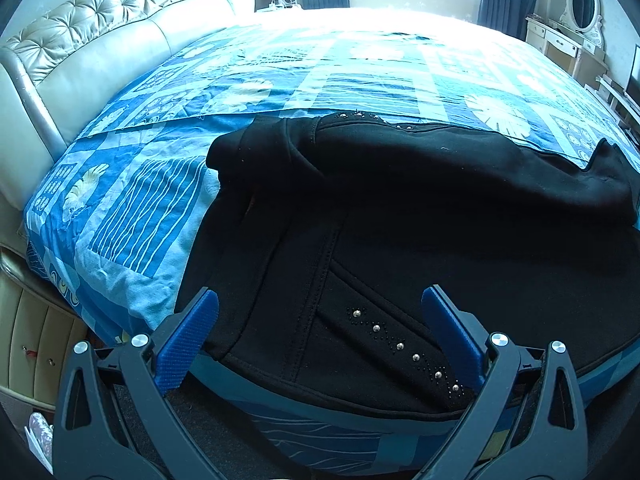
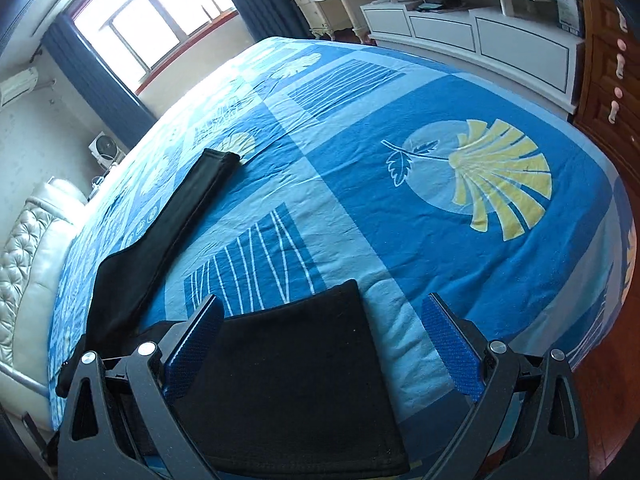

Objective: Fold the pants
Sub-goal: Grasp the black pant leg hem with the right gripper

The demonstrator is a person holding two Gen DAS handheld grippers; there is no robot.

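The black pants point(image 1: 400, 216) lie spread on the bed point(image 1: 168, 184), waist end near the bed's front edge, with a studded pocket trim point(image 1: 404, 348) facing up. In the right wrist view one leg point(image 2: 176, 216) runs away across the cover toward the headboard point(image 2: 24, 248), while the other leg's hem point(image 2: 304, 376) lies just ahead of the tool.

Left gripper point(image 1: 320, 320): released, jaws wide, straddling the waistband area, nothing held. Right gripper point(image 2: 324, 328): likewise released, jaws apart either side of the near hem, not pinching it.

Judgement: the fold has not begun; the legs are splayed apart and need bringing together first. To do it well, each gripper should take a full pinch of both cloth layers at waist and hem, lift only enough to clear the cover, and carry the near leg over onto the far one so seams align. The bumpy fold at the hip point(image 1: 256, 148) should be smoothed beforehand, or it will be trapped.

Containers: none in use. A white cabinet point(image 2: 480, 32) stands beyond the bed; what it holds cannot be seen.
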